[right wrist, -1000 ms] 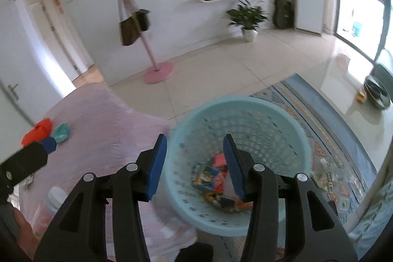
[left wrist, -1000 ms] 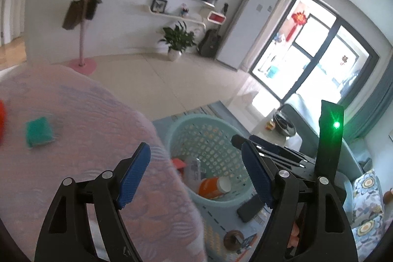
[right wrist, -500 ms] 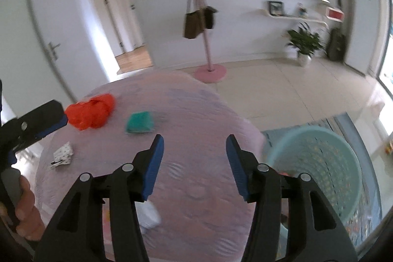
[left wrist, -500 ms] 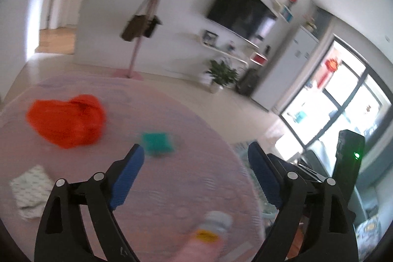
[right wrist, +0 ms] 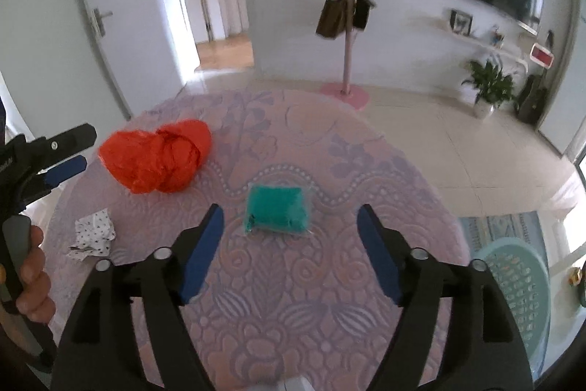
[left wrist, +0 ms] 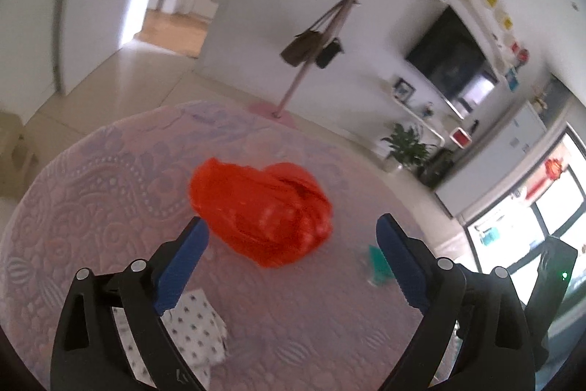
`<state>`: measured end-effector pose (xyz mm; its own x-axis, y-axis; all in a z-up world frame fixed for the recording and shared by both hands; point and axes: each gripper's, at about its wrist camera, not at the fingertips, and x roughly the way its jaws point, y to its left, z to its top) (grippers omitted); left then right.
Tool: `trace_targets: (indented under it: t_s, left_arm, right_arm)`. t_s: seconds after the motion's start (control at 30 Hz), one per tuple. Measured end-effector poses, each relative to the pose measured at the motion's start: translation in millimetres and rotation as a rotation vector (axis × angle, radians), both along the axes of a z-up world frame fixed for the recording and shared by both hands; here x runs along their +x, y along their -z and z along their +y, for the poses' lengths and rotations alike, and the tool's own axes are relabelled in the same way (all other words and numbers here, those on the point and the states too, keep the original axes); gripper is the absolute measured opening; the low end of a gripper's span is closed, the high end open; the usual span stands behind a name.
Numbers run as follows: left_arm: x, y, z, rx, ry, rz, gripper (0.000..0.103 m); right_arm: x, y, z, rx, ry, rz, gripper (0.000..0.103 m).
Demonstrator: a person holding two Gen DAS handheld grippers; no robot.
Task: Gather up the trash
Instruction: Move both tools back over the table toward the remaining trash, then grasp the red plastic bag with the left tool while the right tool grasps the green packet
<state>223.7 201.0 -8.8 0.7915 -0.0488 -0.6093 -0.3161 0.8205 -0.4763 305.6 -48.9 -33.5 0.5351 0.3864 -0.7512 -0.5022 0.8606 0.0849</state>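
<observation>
Crumpled red bag (right wrist: 157,158), green packet (right wrist: 277,209), spotted paper (right wrist: 93,232), on table

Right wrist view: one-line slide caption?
Open right gripper lines up on green packet atop pink tablecloth, red bag beyond.

red bag (left wrist: 262,213), teal packet (right wrist: 277,209), pink patterned tablecloth (right wrist: 329,299)

Open cloth on the counter (right wrist: 329,317) between the right tool (right wrist: 289,226) and the teal packet (right wrist: 277,209), nothing in the way. Bare cloth all round the packet; red bag (right wrist: 157,160) well apart to its left, crumpled dotted paper (right wrist: 93,231) near the left edge. Left tool (left wrist: 291,239) spread wide, red bag (left wrist: 262,211) just ahead, paper (left wrist: 194,336) underneath. Basket (right wrist: 512,292) beside the counter's right edge.
</observation>
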Motion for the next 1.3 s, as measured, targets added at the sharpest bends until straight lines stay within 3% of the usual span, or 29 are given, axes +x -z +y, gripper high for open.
trace_targets:
  t_s: [0.1, 0.4, 0.53, 0.67, 0.7, 0.8, 0.9, 1.0, 1.3]
  left_arm:
    - [13.8, 12.1, 4.8, -0.011, 0.002, 0.030, 0.090]
    - [43.7, 37.7, -2.1, 0.093, -0.007, 0.152, 0.090]
    - [48.4, 46.7, -9.7, 0.126, 0.027, 0.185, 0.088]
    - [49.1, 48.8, -12.1, 0.130, 0.059, 0.182, 0.074]
    - [48.9, 48.7, -13.2, 0.131, 0.070, 0.177, 0.066]
    - [49.0, 47.2, -15.9, 0.120, 0.109, 0.157, 0.046]
    - [46.3, 46.5, -23.1, 0.143, 0.122, 0.148, 0.034]
    - [42.3, 42.8, -27.2, 0.134, 0.136, 0.131, 0.027]
    - [25.9, 4.6, -63.6, 0.106, 0.235, 0.004, 0.024]
  right_arm:
    - [13.9, 10.3, 7.2, 0.000, -0.006, 0.049, 0.073]
    - [29.2, 17.7, 23.9, -0.022, -0.041, 0.054, 0.074]
    - [34.8, 25.3, 34.0, -0.064, -0.062, 0.104, 0.074]
    - [35.6, 31.6, 42.0, -0.131, -0.052, 0.123, 0.073]
    - [36.3, 32.6, 42.4, -0.137, -0.045, 0.129, 0.070]
    - [35.9, 36.8, 43.5, -0.135, -0.056, 0.149, 0.048]
    - [30.2, 34.9, 42.8, -0.137, -0.061, 0.124, 0.046]
    - [21.8, 27.3, 39.2, -0.105, -0.067, 0.073, 0.045]
    - [5.7, -7.7, -10.3, -0.001, -0.009, 0.003, 0.044]
